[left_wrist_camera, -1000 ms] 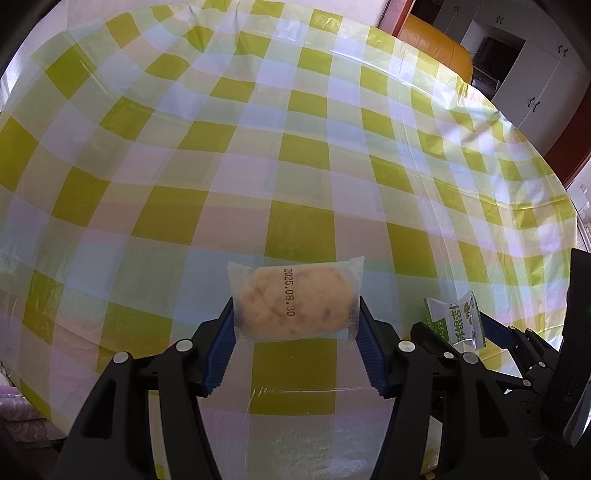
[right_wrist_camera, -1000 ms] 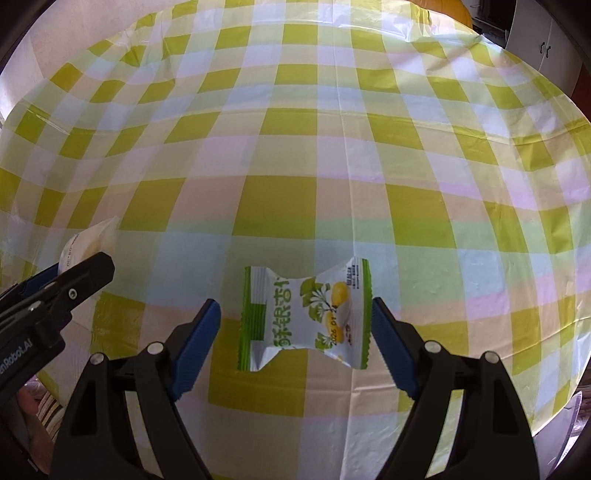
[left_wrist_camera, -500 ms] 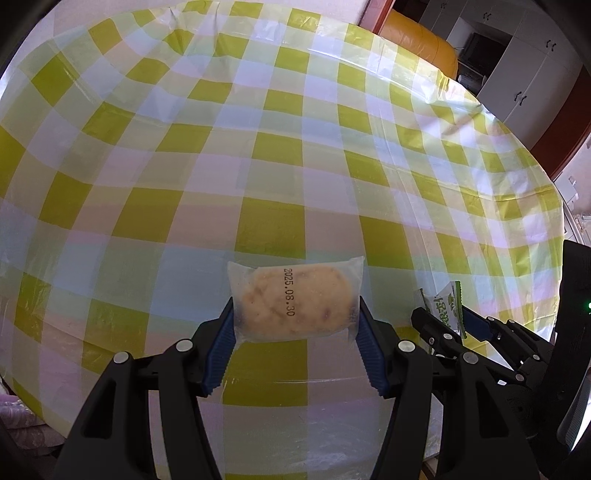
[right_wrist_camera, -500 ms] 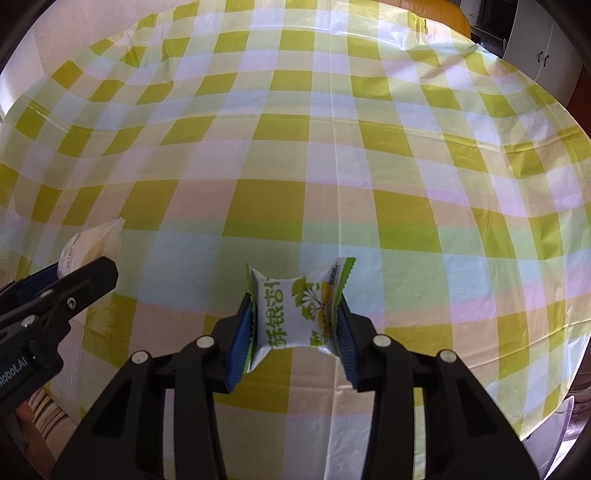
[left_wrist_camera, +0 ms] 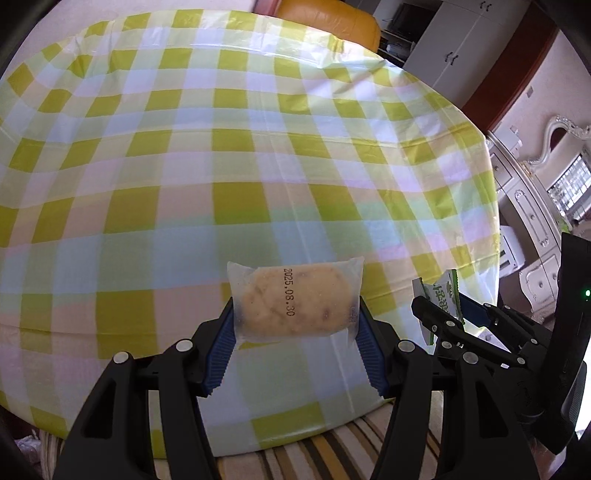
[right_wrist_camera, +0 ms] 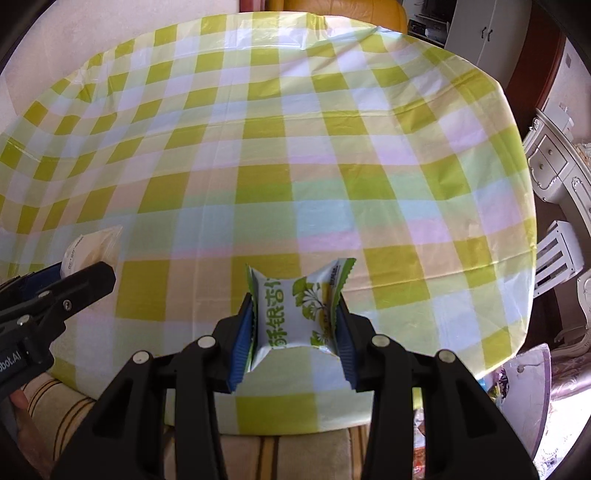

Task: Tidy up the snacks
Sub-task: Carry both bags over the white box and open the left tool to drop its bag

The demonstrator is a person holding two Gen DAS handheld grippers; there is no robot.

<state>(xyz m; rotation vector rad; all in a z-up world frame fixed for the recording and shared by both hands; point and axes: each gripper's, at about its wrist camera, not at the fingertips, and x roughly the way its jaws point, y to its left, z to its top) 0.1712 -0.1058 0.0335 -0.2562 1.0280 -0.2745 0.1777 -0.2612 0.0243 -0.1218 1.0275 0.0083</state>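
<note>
My left gripper (left_wrist_camera: 295, 328) is shut on a clear packet holding a round yellow pastry (left_wrist_camera: 295, 301) stamped 2025.08.30, held above the checked tablecloth (left_wrist_camera: 221, 166). My right gripper (right_wrist_camera: 295, 325) is shut on a white and green snack packet (right_wrist_camera: 295, 310), also lifted off the table. In the left wrist view the right gripper shows at the right with the green packet (left_wrist_camera: 445, 297). In the right wrist view the left gripper shows at the left edge with the pastry packet (right_wrist_camera: 90, 249).
The table (right_wrist_camera: 369, 147) carries a yellow, green and white checked plastic cloth. An orange chair back (left_wrist_camera: 328, 18) stands behind it. A striped cushion (right_wrist_camera: 295, 454) lies below the near edge. White furniture (right_wrist_camera: 554, 166) and a white chair (right_wrist_camera: 557, 254) stand to the right.
My right gripper closed on the green packet and lifted it. Both grippers rose and pulled back toward the near table edge with their packets.
</note>
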